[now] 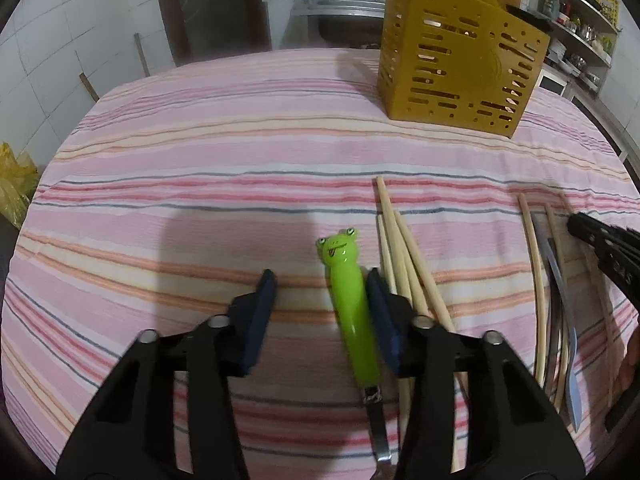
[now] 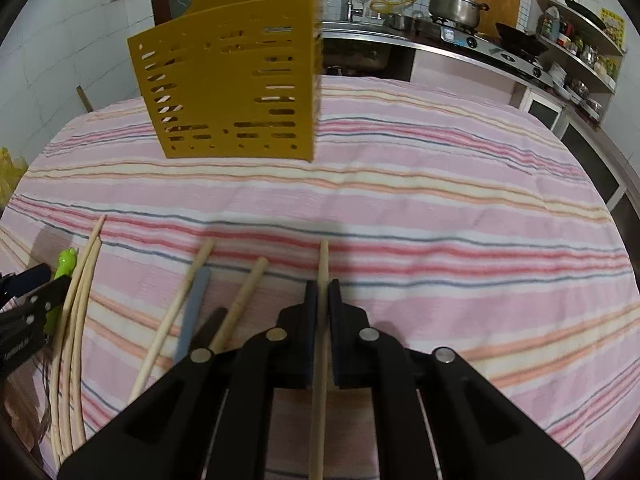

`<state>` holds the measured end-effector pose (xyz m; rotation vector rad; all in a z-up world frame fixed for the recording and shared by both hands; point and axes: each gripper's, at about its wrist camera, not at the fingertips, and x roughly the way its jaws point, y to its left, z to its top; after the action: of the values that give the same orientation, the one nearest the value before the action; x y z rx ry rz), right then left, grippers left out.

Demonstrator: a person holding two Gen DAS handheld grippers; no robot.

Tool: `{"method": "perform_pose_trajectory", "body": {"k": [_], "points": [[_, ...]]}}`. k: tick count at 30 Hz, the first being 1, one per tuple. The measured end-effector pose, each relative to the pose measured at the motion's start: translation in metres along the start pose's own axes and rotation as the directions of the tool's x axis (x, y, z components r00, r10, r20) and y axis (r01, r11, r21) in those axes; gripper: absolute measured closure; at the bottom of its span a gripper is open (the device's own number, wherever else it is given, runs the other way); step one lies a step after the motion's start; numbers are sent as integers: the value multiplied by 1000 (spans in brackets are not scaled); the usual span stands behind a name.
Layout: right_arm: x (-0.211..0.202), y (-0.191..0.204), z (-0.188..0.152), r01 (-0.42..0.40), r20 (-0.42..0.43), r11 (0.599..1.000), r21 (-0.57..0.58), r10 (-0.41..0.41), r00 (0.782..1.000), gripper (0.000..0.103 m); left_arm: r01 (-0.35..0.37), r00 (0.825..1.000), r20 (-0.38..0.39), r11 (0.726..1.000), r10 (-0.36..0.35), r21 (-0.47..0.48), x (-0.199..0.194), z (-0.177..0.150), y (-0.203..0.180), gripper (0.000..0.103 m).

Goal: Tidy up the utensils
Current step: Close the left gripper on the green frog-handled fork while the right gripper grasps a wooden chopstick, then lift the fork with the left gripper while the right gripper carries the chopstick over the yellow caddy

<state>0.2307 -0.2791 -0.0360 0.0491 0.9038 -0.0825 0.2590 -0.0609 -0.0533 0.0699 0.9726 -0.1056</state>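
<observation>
1. Kitchen setting: tiled walls, a shelf of jars and a stove with a steel pot (image 2: 456, 8) behind the bench (image 1: 200, 152), which is covered by a pink striped cloth
2. Landmark: yellow slotted utensil holder (image 1: 460, 68), standing upright on the far part of the bench. All places below are given relative to it
3. Frog-handled utensil (image 1: 352, 312): green handle with a frog face on top and a metal shaft at the near end. It lies on the cloth well in front of the holder, toward the camera in the left wrist view
4. Left hand-held gripper (image 1: 320, 300): jaws part-open around the frog handle. The right pad touches or nearly touches the handle; the left pad stands clear, so there is no grip yet
5. Loose chopsticks (image 1: 400, 264): a fanned bundle just beside the frog handle, in front of the holder
6. Second group, further right in front of the holder: more chopsticks and a grey metal utensil (image 1: 560, 280) lying lengthwise among them. Its kind cannot be told
7. Right hand-held gripper (image 2: 323, 292): closed, pads clamped on a single chopstick (image 2: 322, 264) that points toward the holder, its far tip past the pads
8. Holder interior not visible in either view; contents cannot be told
</observation>
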Motion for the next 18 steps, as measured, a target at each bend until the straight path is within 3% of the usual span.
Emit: {"method": "perform_pose_trajectory", "body": {"k": [4,11,18], "points": [[1,-3,-1,-11,-8,1000,28,11,1000,96,10,1000,-26,1000,-10,-7,3,5,0,81],[8,-6,9,0,-48,1000,17,1,999,96,-10,997,-80,1000,11,18,10,15,-7,85],[13,-8,16,-17,-88,1000,22,19,996,96,38,995,-94,999,-40,-21,18,23,0,86]]}}
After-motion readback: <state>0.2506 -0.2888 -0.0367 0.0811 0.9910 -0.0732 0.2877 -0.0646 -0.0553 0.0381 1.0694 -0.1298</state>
